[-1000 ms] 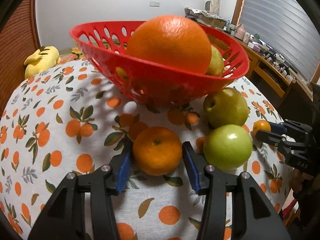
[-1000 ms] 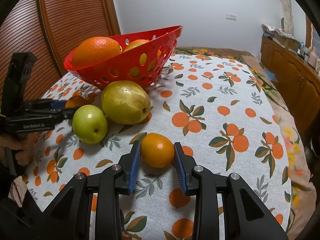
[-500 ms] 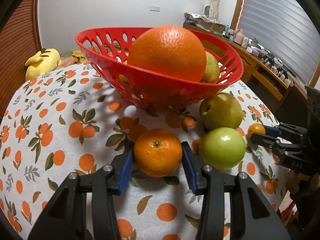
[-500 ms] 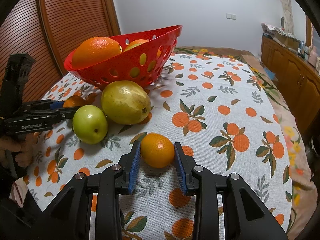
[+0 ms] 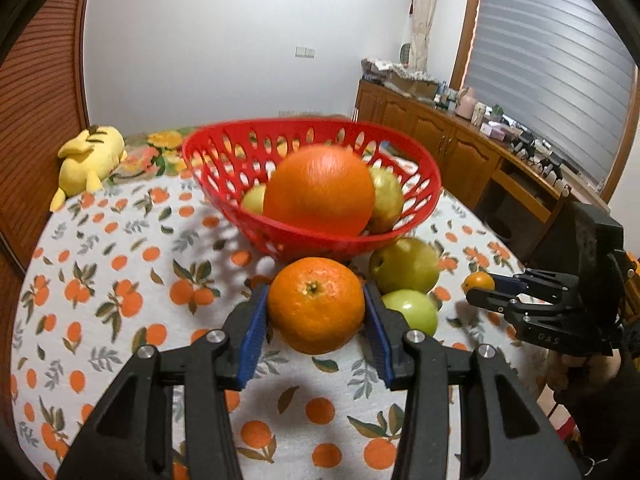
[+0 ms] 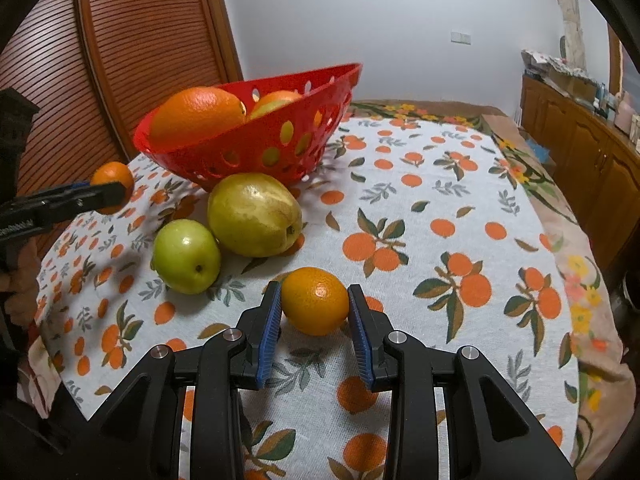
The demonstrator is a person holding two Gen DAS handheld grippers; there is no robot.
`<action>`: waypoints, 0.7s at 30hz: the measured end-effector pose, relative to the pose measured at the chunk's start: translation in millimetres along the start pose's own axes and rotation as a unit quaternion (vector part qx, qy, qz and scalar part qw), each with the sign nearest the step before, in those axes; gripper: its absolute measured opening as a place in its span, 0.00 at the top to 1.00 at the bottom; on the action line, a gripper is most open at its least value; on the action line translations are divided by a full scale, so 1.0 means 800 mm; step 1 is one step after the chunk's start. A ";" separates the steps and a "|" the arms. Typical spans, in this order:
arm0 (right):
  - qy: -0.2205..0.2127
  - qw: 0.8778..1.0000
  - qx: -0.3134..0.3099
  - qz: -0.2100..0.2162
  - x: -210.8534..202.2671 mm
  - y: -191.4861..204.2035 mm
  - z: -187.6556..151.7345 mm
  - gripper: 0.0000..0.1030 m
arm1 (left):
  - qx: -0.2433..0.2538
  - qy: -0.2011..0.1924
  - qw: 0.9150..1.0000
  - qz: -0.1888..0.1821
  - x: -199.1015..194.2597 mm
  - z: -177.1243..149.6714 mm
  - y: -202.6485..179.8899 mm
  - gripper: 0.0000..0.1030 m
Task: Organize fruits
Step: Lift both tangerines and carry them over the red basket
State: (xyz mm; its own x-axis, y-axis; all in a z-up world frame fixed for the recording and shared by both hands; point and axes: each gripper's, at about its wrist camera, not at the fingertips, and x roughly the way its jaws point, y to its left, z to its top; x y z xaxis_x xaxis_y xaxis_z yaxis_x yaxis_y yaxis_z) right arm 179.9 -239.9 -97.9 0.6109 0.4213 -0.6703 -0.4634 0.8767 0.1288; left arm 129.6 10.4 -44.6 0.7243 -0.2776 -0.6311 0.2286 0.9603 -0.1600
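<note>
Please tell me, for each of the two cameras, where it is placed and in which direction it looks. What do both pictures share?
Left wrist: sits behind the left gripper, shut on a round orange mandarin, facing the perforated red plastic basket.
Right wrist: sits behind the right gripper, around a smaller orange mandarin, facing the tablecloth and basket from another side.
Shared: basket, smooth green apple, yellow-green pear, each other's gripper.

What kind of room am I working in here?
Probably a home dining or living room: a table with an orange-print tablecloth, a wooden sideboard under window blinds, and a yellow plush toy.
</note>
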 end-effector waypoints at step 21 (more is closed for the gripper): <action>-0.073 0.996 -0.050 0.010 -0.057 0.027 0.097 0.69 | 0.004 -0.054 0.998 0.016 -0.027 0.057 0.015 0.57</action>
State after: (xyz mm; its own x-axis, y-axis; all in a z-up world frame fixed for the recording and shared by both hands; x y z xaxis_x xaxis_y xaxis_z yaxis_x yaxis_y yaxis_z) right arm 191.8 -221.8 -7.9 0.6849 0.4741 -0.5534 -0.5339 0.8433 0.0617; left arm 146.7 26.8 1.5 0.7967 -0.2485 -0.5509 0.2093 0.9686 -0.1342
